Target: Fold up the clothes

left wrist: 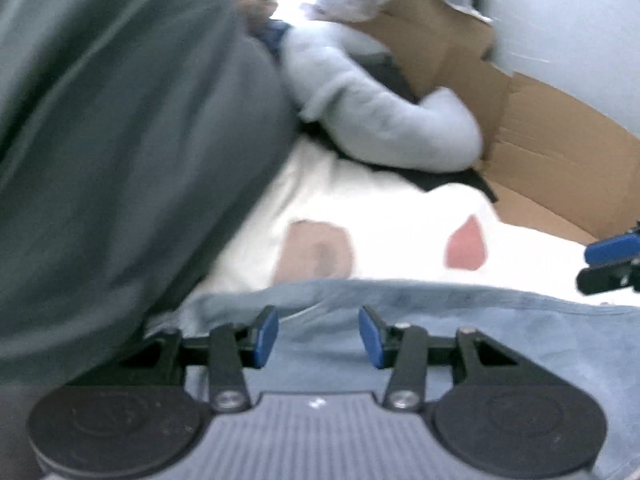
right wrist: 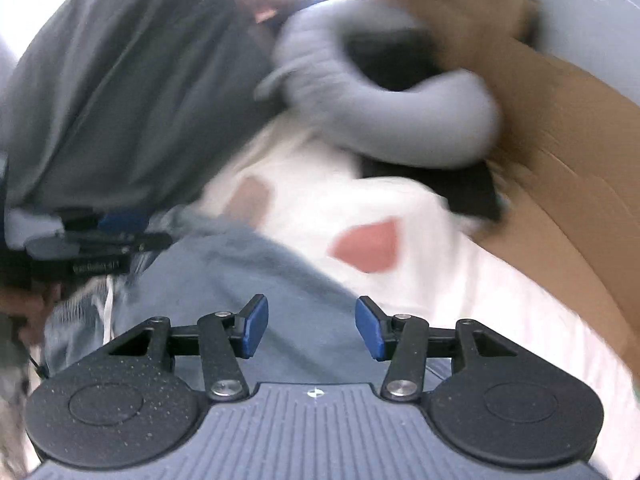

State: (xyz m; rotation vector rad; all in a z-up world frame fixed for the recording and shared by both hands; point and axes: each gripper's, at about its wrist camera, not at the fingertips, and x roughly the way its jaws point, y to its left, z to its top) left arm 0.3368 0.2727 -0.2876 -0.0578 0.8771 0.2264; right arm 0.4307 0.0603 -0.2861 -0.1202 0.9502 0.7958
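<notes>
Left gripper [left wrist: 318, 336] and right gripper [right wrist: 312, 326] — both agape, empty — over blue garment [left wrist: 480, 320].

Both views were taken from close above the clothes, each along the two fingers of its own gripper, facing forward and downward. In the left wrist view, the left gripper [left wrist: 318, 338] was seen low in the frame over a blue garment [left wrist: 480, 328]; the right gripper [left wrist: 610, 262] was caught at the right edge. In the right wrist view, the left gripper [right wrist: 100, 236] appeared at the left edge. A white printed garment [left wrist: 380, 220], a grey sleeve [left wrist: 380, 120] and a cardboard box [left wrist: 540, 140] were shared by both views. Both were blurred.
</notes>
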